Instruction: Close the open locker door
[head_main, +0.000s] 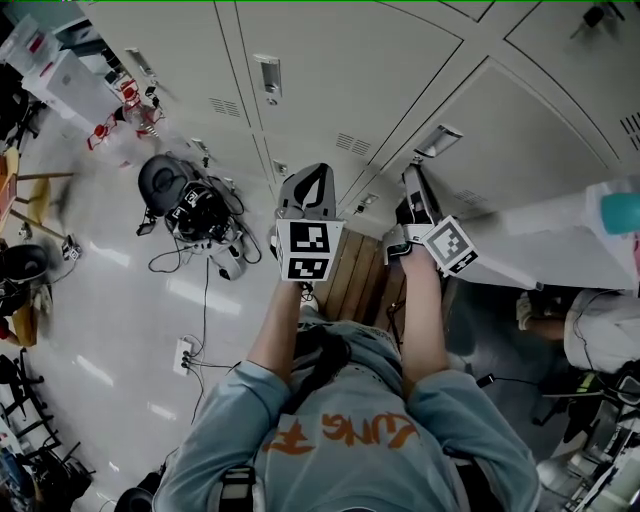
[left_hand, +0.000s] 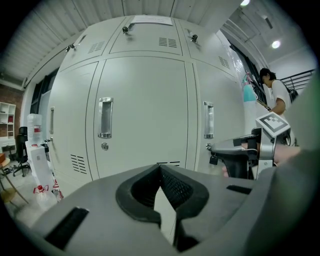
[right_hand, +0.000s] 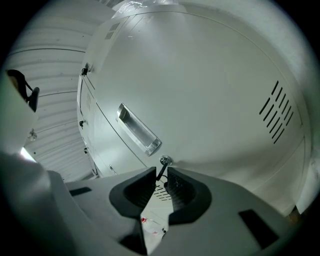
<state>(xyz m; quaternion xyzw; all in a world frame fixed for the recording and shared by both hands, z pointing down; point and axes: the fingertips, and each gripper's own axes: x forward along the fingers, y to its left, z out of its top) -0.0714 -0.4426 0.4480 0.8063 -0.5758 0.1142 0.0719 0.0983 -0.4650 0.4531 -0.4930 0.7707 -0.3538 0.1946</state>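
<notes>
A: Start at the tongs. How do the left tongs (left_hand: 160, 170) stand?

B: Their tips meet, with nothing held between them. They point at a closed door in the bank of lockers (left_hand: 145, 100).

A: And the right tongs (right_hand: 159, 175)?

B: They are a narrow slit apart. A thin dark stem (right_hand: 160, 169) comes off the round lock (right_hand: 164, 160) and runs into that slit. I cannot tell whether either pad touches it.

A: Where is the locker door (right_hand: 215, 85)?

B: Straight ahead of the right tongs, filling most of the right gripper view. Its long handle (right_hand: 138, 129) lies just beyond the lock, up and to the left. Slanted vents (right_hand: 279, 111) show far to the right. I cannot tell how far the door stands out from its frame.

A: What does the head view add?

B: Both bare arms reach forward. The left tongs (head_main: 315, 180) and the right tongs (head_main: 413, 185) are side by side, close against the lockers (head_main: 330, 60). Each carries a marker cube (head_main: 305, 250) on the end nearest the camera. A white panel (head_main: 550, 250) runs from just beside the right tongs to the right edge. I cannot tell whether it is that same door.

A: And further out?

B: Wooden slats (head_main: 362, 275) lie on the floor beneath the tongs. A dark bag (head_main: 165, 180) with tangled cables (head_main: 215, 265) sits well to the left. Another person (head_main: 600, 335) is low at the right edge, partly behind the white panel.
</notes>
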